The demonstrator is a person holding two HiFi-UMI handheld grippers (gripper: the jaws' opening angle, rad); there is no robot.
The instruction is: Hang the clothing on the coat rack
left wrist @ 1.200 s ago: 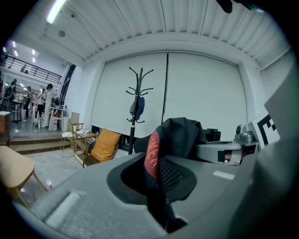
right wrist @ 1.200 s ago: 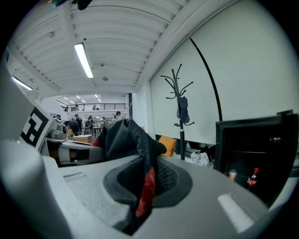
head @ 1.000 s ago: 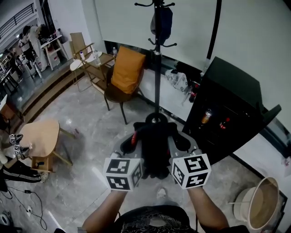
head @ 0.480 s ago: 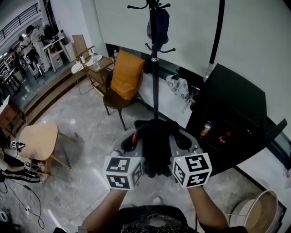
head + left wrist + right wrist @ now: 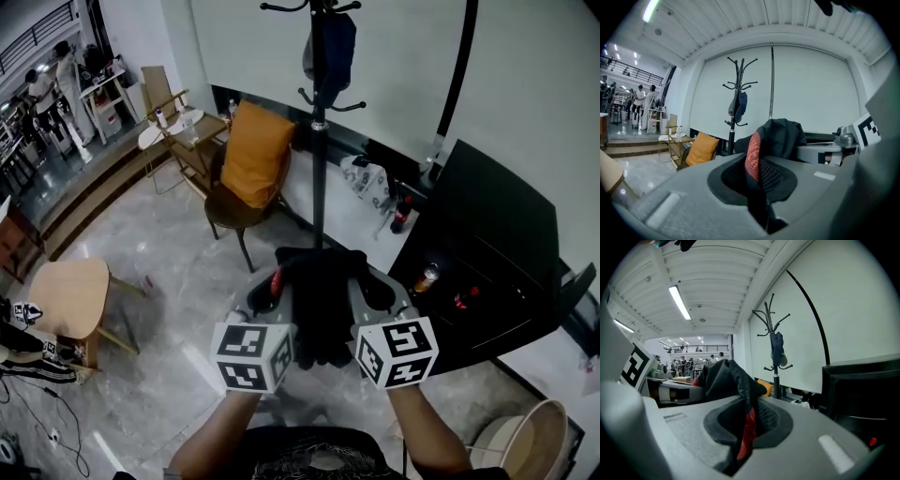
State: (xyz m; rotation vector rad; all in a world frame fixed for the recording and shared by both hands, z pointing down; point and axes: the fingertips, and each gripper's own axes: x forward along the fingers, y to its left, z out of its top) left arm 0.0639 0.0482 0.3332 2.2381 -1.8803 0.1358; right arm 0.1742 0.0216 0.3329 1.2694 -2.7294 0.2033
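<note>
Garment [image 5: 323, 302], black with red trim, clamped in fingers of left gripper [image 5: 271, 292] and right gripper [image 5: 373, 292], in front of coat rack [image 5: 319, 141].

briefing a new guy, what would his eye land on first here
The black garment with red trim, bunched at bottom centre and clamped from either side by the left gripper and right gripper. Next, the tall black coat rack straight ahead, with a dark blue item hanging near its top. The orange cushion on the chair to its left also stands out.
</note>
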